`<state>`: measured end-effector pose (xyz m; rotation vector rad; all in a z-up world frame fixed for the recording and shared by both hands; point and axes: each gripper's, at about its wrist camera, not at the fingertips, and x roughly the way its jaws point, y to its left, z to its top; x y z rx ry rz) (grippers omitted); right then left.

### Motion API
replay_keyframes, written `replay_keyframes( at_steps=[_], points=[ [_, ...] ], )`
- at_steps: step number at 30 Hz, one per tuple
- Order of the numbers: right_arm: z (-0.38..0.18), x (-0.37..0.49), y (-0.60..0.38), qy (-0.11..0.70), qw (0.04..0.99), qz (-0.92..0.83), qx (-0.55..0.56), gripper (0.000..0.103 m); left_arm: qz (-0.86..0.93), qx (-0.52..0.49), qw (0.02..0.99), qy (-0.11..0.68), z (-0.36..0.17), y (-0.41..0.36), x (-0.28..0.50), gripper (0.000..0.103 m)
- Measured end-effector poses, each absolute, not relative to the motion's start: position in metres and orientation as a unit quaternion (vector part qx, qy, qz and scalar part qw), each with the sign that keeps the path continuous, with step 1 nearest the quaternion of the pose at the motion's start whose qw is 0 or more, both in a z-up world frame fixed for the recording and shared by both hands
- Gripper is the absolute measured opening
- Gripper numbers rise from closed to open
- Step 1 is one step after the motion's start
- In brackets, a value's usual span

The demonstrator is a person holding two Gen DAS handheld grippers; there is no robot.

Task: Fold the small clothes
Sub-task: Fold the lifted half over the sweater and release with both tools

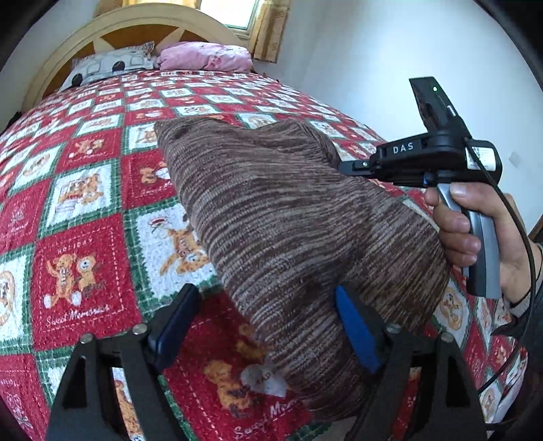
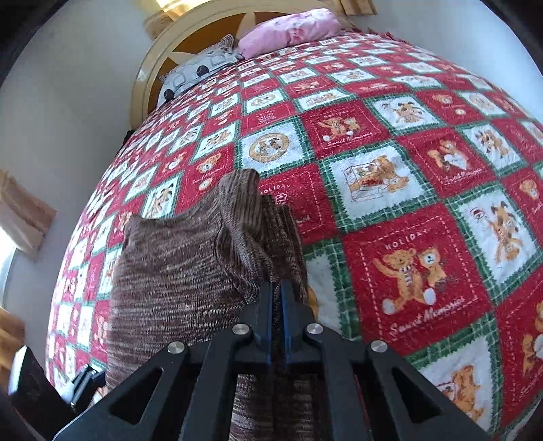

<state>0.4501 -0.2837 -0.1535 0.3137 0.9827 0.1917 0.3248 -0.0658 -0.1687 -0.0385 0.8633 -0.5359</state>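
Right claw [image 2: 276, 295] pinches brown striped garment [image 2: 176, 271].

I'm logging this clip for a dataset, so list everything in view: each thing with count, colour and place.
brown garment: one, brown striped knit, lying mid-bed
bedspread: one, red, white and green teddy-bear checks, covering the bed
pillows: two, one pink, one grey-patterned, at the headboard
headboard: one, cream and wood, far end
left hand-held gripper: one, black, blue pads, open by the garment's near end
right hand-held gripper: one, black, shut on a garment edge
hand: one, holding the right handle
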Motion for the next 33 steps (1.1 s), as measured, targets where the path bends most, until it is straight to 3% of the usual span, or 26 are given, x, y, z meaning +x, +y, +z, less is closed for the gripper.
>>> replay_keyframes(
  at_steps=[9,12,15,18,21,22,23,25,26,27,29,33],
  points=[
    [-0.098,0.405,-0.239,0.398,0.900,0.163,0.076,0.005,-0.256,-0.026,0.882,0.395,-0.165,-0.057,0.315,0.085],
    [-0.105,0.398,-0.219,0.419,0.879,0.221,0.048,0.005,-0.260,-0.016,0.885,0.387,-0.164,-0.059,0.312,0.092],
    [-0.118,0.398,-0.217,0.428,0.891,0.150,-0.009,0.005,-0.261,-0.008,0.885,0.385,-0.164,-0.060,0.309,0.095],
    [-0.140,0.408,-0.248,0.473,0.869,0.138,0.052,0.005,-0.261,-0.004,0.885,0.385,-0.164,-0.060,0.308,0.095],
    [-0.136,0.404,-0.259,0.462,0.873,0.148,0.059,0.005,-0.261,-0.005,0.884,0.387,-0.164,-0.059,0.306,0.098],
    [-0.132,0.402,-0.260,0.455,0.877,0.142,0.053,0.008,-0.262,-0.006,0.883,0.389,-0.165,-0.059,0.307,0.098],
    [-0.130,0.403,-0.258,0.449,0.882,0.136,0.045,0.026,-0.264,-0.007,0.882,0.391,-0.166,-0.059,0.306,0.098],
    [-0.124,0.405,-0.257,0.436,0.890,0.124,0.035,0.050,-0.263,-0.009,0.882,0.392,-0.166,-0.058,0.307,0.098],
    [-0.123,0.406,-0.257,0.435,0.891,0.124,0.038,0.050,-0.262,-0.009,0.882,0.391,-0.165,-0.058,0.307,0.098],
    [-0.124,0.408,-0.256,0.440,0.887,0.132,0.042,0.049,-0.262,-0.010,0.883,0.391,-0.165,-0.058,0.307,0.098],
    [-0.126,0.406,-0.250,0.450,0.884,0.126,0.031,0.017,-0.262,-0.013,0.883,0.390,-0.165,-0.057,0.306,0.099],
    [-0.135,0.403,-0.252,0.463,0.877,0.128,0.025,0.000,-0.261,-0.014,0.883,0.389,-0.165,-0.056,0.307,0.100]
  ],
)
